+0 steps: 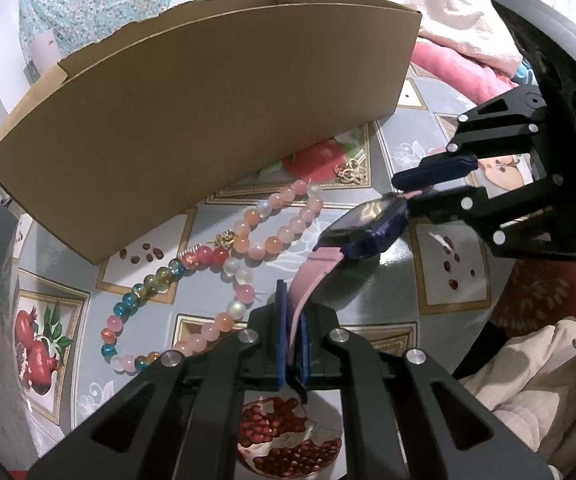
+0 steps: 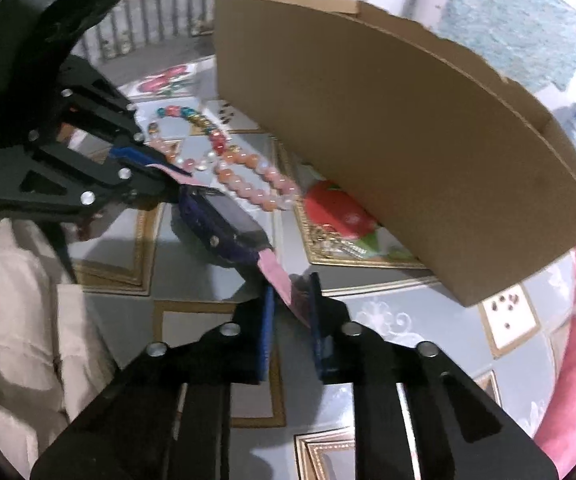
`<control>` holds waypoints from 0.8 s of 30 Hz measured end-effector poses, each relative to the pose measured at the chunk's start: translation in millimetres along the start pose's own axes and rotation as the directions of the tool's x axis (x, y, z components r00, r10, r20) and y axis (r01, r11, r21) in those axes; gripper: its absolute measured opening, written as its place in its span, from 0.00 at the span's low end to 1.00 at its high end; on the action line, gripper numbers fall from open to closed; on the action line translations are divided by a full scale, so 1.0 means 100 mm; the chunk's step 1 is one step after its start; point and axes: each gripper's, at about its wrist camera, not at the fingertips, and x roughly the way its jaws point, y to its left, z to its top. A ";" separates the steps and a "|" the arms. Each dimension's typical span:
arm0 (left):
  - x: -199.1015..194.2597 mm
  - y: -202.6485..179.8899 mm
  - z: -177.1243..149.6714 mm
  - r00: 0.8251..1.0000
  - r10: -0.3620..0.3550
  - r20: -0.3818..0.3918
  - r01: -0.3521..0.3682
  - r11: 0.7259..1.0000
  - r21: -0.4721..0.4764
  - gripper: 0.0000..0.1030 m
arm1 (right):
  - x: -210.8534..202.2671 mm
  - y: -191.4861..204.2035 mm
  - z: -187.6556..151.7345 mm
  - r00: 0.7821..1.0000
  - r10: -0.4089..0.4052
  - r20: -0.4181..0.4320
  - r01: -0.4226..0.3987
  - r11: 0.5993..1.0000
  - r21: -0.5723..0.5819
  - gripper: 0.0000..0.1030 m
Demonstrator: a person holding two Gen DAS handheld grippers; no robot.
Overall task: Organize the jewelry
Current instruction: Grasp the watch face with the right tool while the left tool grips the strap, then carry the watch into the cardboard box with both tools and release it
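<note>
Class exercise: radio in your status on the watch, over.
Left gripper shut on one pink strap. Right gripper closing on the other. Watch held above the table. Bead necklace beside; cardboard box behind.

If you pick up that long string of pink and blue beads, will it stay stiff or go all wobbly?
Probably wobbly: the long string of pink, orange and blue glass-like beads lies in loose curves on the shiny patterned tablecloth, so it likely droops. The round, glossy beads may slip from fingers. It probably feels heavy for its size.
</note>
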 end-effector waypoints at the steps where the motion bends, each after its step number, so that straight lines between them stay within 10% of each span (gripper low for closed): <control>1: -0.01 -0.01 -0.01 1.000 0.006 0.005 -0.006 1.000 0.005 0.05 | -0.03 0.02 -0.01 1.000 -0.019 0.011 0.019 1.000 0.003 0.07; 12: -0.43 -0.03 -0.05 0.988 0.045 0.151 -0.047 0.999 0.013 0.05 | -0.44 0.24 0.10 0.969 -0.206 0.136 0.203 0.978 0.038 0.02; 24: -1.40 0.40 0.51 0.909 0.110 0.402 -0.116 0.993 -0.010 0.05 | -1.13 -0.08 0.94 0.878 -0.306 0.369 0.314 0.949 0.040 0.02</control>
